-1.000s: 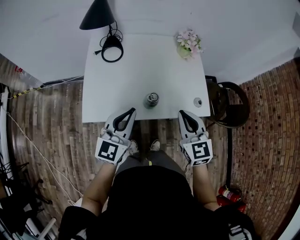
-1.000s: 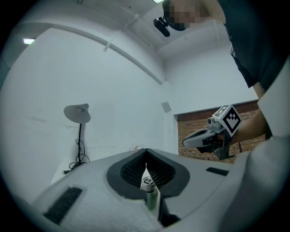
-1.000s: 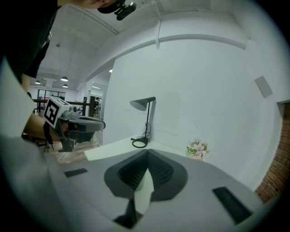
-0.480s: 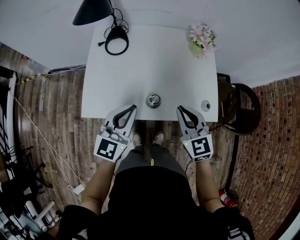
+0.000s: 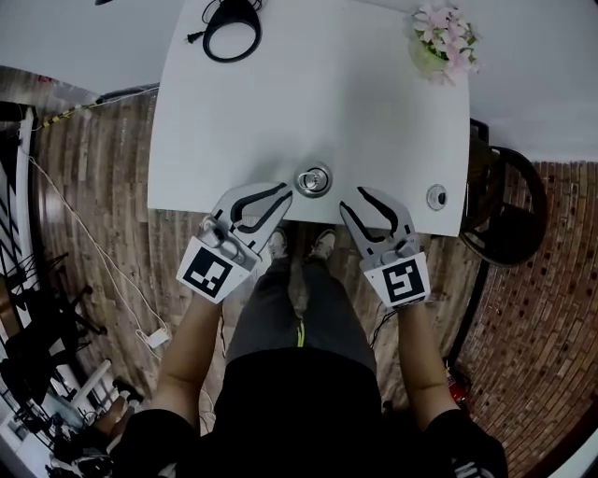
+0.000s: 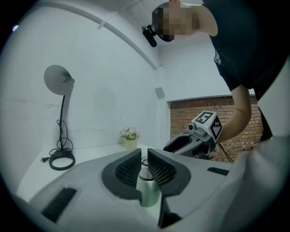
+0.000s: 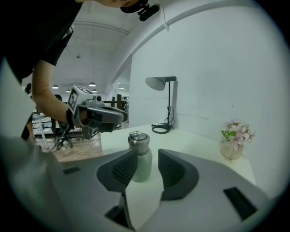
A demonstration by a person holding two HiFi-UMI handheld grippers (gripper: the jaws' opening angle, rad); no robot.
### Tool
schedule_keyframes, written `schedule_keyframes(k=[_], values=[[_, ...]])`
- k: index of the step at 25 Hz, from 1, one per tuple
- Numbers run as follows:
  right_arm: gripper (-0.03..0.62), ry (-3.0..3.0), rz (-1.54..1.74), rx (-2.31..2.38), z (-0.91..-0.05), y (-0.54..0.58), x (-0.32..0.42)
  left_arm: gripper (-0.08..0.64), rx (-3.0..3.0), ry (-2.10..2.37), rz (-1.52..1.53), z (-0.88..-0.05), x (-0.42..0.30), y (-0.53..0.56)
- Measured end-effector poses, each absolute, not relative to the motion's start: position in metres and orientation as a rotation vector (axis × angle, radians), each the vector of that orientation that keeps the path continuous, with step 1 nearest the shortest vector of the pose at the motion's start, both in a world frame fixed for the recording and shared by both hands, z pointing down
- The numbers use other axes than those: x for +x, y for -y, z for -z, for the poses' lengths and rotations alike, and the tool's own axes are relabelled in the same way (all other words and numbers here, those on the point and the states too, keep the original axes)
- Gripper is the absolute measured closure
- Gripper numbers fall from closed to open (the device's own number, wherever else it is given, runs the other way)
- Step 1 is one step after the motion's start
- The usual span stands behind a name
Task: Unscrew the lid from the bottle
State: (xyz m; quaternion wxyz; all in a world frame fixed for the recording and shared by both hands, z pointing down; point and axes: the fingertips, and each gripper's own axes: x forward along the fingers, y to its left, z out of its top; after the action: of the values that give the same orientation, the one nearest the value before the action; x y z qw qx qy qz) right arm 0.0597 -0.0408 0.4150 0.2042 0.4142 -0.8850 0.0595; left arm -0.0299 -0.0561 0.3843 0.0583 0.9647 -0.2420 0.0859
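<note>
**Bottle at the counter's near edge, neither gripper on it**

The bottle (image 5: 313,179) stands upright on the white counter (image 5: 280,103), at about the middle of the edge nearest me, with its metal lid (image 7: 137,137) on top. It sits between the tips of my two grippers.

My left gripper (image 5: 282,192) points at it from the left, with the tip just beside the bottle's body; I cannot tell whether it touches. Its fingers (image 6: 128,168) are drawn together, leaving only a thin slit. Nothing is between them, and the bottle shows through the slit, just past the tips.

My right gripper (image 5: 353,199) comes in from the right, a little farther off. Its fingers (image 7: 123,168) are spreading apart. From its own view the bottle stands ahead of the gap, partly behind the left-hand finger, and neither pad presses on it.

At the far end of the counter are a black lamp (image 5: 233,17) on the left corner and a pot of pink flowers (image 5: 444,42) on the right. A small round object (image 5: 436,196) lies near the right front corner.
</note>
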Motion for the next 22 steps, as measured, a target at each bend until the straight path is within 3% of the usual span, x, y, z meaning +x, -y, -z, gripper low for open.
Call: schedule_keyframes(k=[2, 4, 13, 22], values=[[0.421, 2.488, -0.173, 1.118, -0.425, 0.043, 0.057, 0.522, 2.933, 0.695, -0.267, -0.393, -0.025, 0.056], [0.397, 2.514, -0.176, 1.08, -0.434, 0.046, 0.052, 0.432, 2.979, 0.649, -0.272, -0.398, -0.019, 0.057], [0.302, 2.635, -0.119, 0.88, -0.462, 0.056, 0.024, 0.312, 3.099, 0.486, -0.223, -0.412, 0.002, 0.064], [0.275, 2.692, -0.13, 0.747, -0.479, 0.068, 0.0, 0.264, 3.132, 0.257, -0.178, -0.415, 0.025, 0.063]])
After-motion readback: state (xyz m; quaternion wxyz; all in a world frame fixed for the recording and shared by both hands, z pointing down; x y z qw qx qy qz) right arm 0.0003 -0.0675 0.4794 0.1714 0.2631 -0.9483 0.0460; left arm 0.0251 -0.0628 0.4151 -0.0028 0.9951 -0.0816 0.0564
